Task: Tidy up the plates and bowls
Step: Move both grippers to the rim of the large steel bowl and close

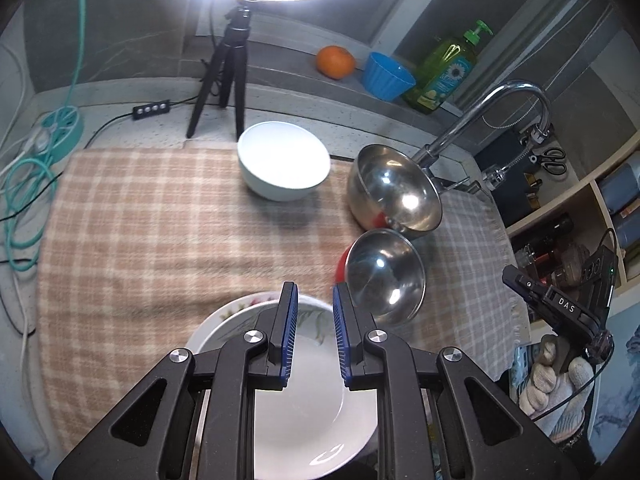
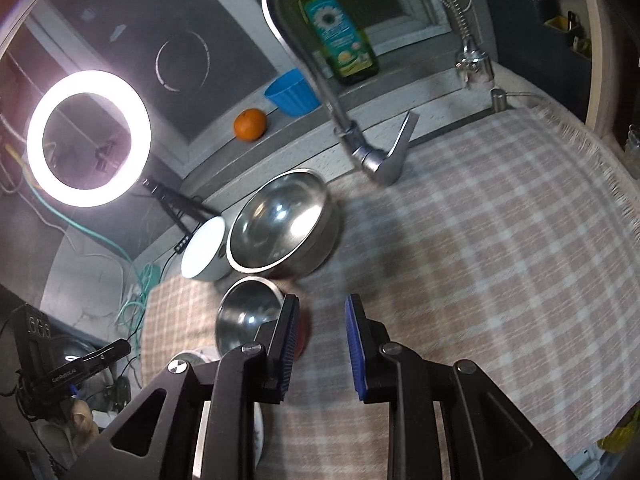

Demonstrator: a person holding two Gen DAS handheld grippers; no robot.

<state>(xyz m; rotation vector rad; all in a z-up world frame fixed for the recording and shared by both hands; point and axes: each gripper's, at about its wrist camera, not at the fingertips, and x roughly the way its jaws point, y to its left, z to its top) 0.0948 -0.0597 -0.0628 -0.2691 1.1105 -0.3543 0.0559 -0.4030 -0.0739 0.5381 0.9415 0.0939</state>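
On the checked cloth (image 1: 160,220) stand a white bowl (image 1: 284,160), a large steel bowl (image 1: 396,192) and a small steel bowl (image 1: 384,272) resting on something red (image 1: 341,268). A white floral plate (image 1: 308,392) lies at the near edge. My left gripper (image 1: 315,300) is open and empty, just above the plate. My right gripper (image 2: 322,312) is open and empty above the cloth (image 2: 480,260), right of the small steel bowl (image 2: 248,312). The large steel bowl (image 2: 284,220) and white bowl (image 2: 204,254) lie beyond.
A tap (image 1: 480,120) rises at the back right, with a soap bottle (image 1: 448,68), blue cup (image 1: 386,76) and orange (image 1: 335,62) on the ledge. A ring light tripod (image 1: 228,76) and cables (image 1: 24,184) stand at the left. Shelves (image 1: 580,220) are on the right.
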